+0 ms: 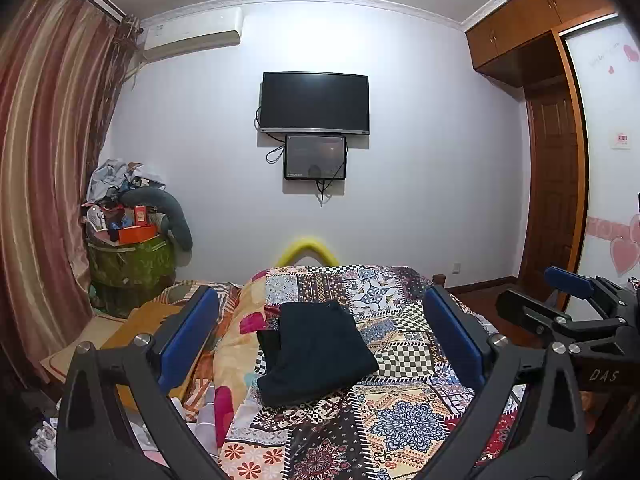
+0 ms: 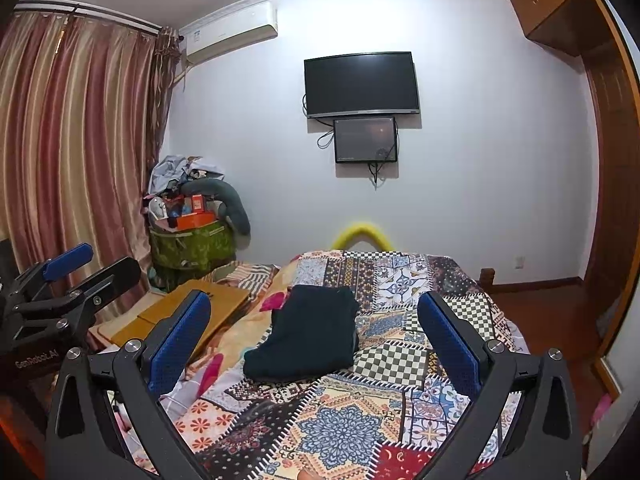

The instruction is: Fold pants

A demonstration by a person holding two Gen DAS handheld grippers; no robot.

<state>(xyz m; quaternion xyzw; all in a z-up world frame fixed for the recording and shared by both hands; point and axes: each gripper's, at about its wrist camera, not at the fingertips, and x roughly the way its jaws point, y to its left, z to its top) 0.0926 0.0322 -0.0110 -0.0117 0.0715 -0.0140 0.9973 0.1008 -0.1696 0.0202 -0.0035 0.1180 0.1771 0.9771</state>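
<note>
Left wrist view shows the curtain [image 1: 44,152] at far left, then a piled green bin [image 1: 132,264] by the wall. The left gripper [image 1: 320,320] hangs with its blue pads spread wide, holding nothing. Between them the dark pants [image 1: 316,356] lie folded into a compact bundle on the patchwork bedspread [image 1: 400,420], toward its left edge (beside a floral quilt [image 1: 236,344]). At far right the right gripper [image 1: 560,300] hovers over the bed's right edge, claw likewise wide and empty.

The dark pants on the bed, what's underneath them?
The pants lie folded on a patchwork bedspread, their left edge over a floral quilt. Whatever sits directly beneath is covered.
</note>
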